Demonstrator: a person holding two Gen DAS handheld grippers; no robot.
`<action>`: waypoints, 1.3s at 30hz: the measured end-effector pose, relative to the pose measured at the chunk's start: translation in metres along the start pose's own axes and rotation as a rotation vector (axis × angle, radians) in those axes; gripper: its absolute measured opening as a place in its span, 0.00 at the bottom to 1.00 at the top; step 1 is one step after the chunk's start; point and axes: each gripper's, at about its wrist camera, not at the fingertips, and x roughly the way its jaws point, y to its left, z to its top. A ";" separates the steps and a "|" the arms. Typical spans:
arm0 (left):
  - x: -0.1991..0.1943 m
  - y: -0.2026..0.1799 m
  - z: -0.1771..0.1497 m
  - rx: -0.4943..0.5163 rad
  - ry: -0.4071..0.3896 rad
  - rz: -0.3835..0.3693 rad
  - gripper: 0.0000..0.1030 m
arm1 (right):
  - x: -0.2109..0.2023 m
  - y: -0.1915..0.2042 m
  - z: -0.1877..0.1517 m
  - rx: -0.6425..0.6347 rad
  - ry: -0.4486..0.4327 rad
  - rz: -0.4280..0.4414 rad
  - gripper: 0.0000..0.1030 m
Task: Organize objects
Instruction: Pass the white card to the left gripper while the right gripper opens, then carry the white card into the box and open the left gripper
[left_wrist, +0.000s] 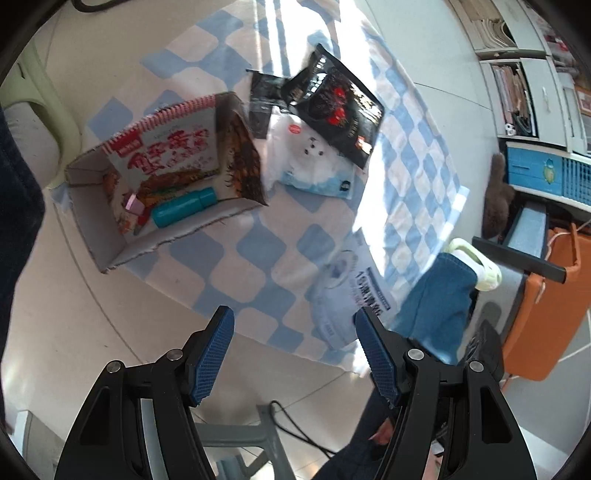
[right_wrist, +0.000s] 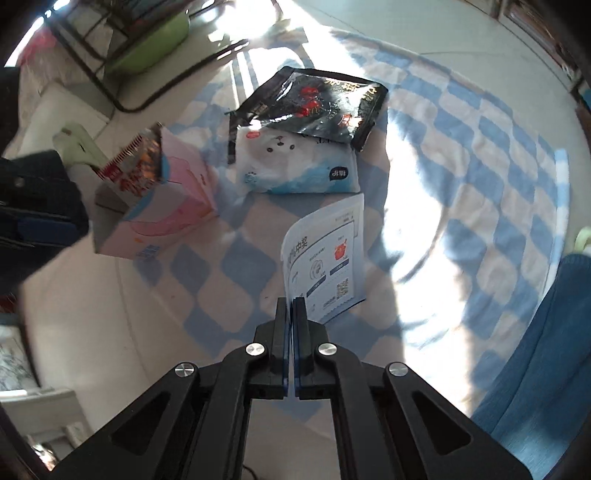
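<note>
My right claw (right_wrist: 291, 306) is closed on the lower edge of a leaflet (right_wrist: 325, 258), which stands up from between the fingers, above the checked cloth (right_wrist: 236, 266) on the bench. Beyond the leaflet lies a white pack (right_wrist: 299, 166), with a black bag (right_wrist: 317, 107) overlapping its far edge. The box (left_wrist: 147, 184) sits left of the pack, holding a red-edged packet (left_wrist: 166, 151) and a teal tube (left_wrist: 184, 206). My left claw (left_wrist: 293, 350) hangs open over the cloth's near edge, well short of the box, gripping nothing.
</note>
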 end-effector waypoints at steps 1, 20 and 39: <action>0.004 -0.004 -0.001 0.012 0.015 -0.037 0.65 | -0.003 0.005 -0.009 0.038 -0.018 0.043 0.01; -0.008 -0.023 -0.020 0.170 0.019 -0.132 0.00 | -0.099 0.166 -0.062 -0.499 -0.363 -0.220 0.02; -0.103 0.060 -0.015 0.013 -0.442 0.179 0.00 | -0.051 0.095 -0.050 -0.108 -0.057 -0.096 0.70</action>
